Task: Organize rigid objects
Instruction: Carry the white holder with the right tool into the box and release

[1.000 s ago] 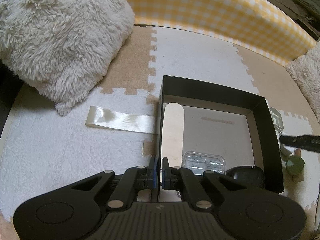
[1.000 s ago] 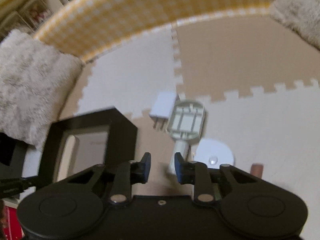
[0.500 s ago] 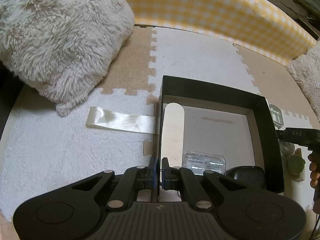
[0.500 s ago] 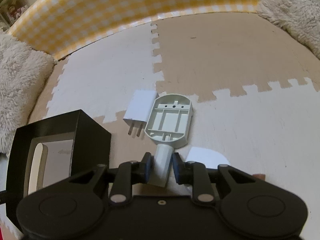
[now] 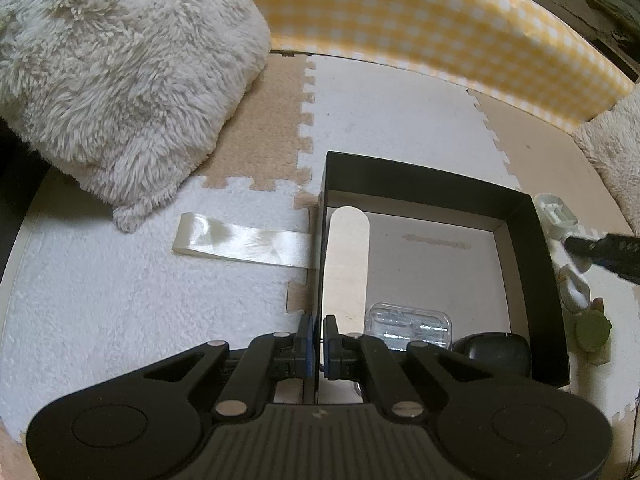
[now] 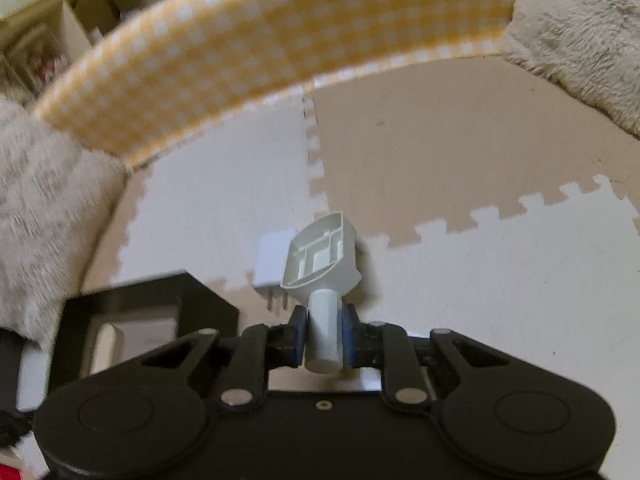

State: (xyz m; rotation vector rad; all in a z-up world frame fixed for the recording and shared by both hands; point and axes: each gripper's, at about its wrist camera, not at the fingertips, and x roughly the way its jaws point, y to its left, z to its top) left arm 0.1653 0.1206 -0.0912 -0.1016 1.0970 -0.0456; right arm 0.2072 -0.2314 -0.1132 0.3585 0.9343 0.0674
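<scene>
1. Since the earlier frame we lifted the white plastic piece (image 6: 320, 252) off the mat
2. Our left gripper (image 5: 319, 340) pinched the black box (image 5: 424, 178) wall
3. Our right gripper (image 6: 323, 340) was closing on its stiff, light stem

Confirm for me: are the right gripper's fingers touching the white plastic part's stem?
Touching. In the right wrist view, the right gripper is closing, its fingers pressing both sides of the white plastic part at its stem.
</scene>
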